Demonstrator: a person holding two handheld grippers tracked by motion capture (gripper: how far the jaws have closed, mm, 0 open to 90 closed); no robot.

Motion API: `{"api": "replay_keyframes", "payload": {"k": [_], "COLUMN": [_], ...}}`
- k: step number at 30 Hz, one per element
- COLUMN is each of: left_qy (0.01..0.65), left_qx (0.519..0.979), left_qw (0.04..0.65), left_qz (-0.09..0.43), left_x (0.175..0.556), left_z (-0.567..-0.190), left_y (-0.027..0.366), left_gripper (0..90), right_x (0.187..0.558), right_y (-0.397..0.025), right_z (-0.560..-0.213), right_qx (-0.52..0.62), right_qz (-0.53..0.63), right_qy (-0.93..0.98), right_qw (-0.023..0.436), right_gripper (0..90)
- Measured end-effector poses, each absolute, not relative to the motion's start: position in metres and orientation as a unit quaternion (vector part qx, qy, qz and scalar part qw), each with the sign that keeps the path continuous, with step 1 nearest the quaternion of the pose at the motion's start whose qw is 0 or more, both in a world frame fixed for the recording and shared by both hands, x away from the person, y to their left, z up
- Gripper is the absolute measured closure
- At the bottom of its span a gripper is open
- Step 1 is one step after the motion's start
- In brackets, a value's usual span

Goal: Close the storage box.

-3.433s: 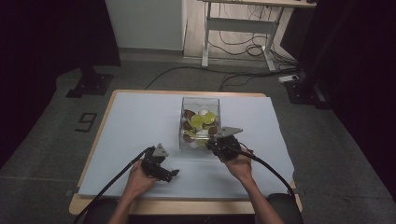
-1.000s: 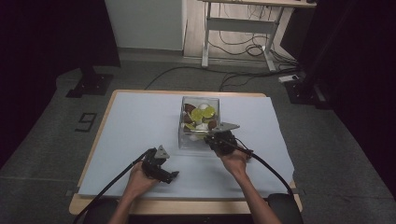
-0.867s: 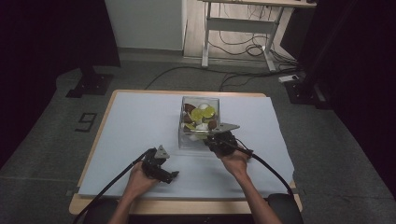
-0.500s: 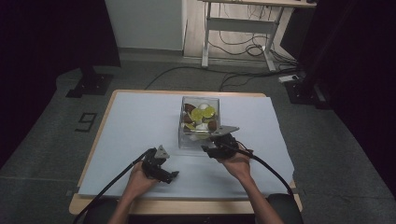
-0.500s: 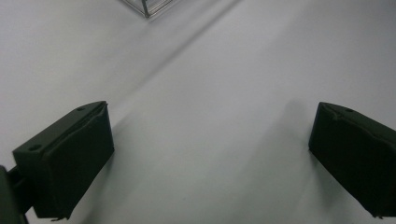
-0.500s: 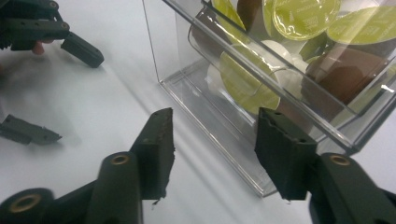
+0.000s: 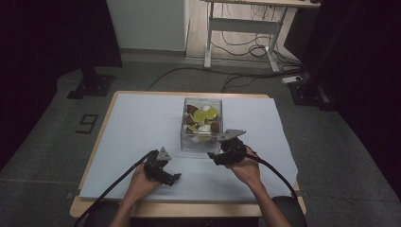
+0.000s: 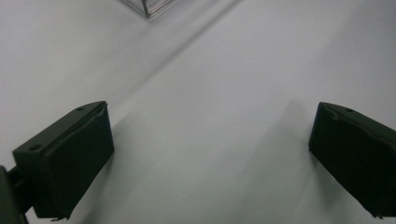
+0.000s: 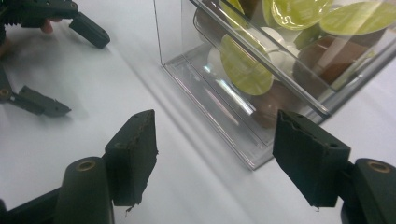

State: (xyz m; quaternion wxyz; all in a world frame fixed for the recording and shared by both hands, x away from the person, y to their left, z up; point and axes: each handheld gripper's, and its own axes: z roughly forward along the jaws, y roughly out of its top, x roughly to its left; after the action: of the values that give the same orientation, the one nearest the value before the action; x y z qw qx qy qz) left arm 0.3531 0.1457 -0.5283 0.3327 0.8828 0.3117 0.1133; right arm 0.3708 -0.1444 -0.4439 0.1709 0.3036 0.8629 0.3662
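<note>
The clear rectangular plastic box (image 7: 202, 124) of green, brown and white coffee capsules (image 9: 246, 65) stands mid-worktop (image 7: 137, 123) on the pale blue cover. The right hand-held gripper (image 7: 218, 155) sits just beside the box's near wall, at its 5 o'clock, jaws wide and empty. The left hand-held gripper (image 7: 171, 178) rests at the box's 7 o'clock, well apart from it, jaws spread wide over bare cover

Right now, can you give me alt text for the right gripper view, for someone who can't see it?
The right gripper, its two black jaws wide apart and empty, points at the near corner of a clear plastic box of green, brown and white coffee capsules on a white table cover. The left gripper lies open at upper left.
</note>
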Motion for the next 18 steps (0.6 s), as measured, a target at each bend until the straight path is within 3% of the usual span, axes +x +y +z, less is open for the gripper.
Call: {"api": "replay_keyframes", "payload": {"k": [18], "left_qy": [0.312], "left_qx": [0.883], "left_qw": [0.333], "left_qz": [0.113], "left_x": [0.353], "left_z": [-0.528], "left_y": [0.146], "left_gripper": [0.0], "right_x": [0.368], "right_y": [-0.185], "right_z": [-0.439], "right_qx": [0.332], "right_qz": [0.346], "right_qy": [0.857], "right_qw": [0.188], "right_gripper": [22.0]}}
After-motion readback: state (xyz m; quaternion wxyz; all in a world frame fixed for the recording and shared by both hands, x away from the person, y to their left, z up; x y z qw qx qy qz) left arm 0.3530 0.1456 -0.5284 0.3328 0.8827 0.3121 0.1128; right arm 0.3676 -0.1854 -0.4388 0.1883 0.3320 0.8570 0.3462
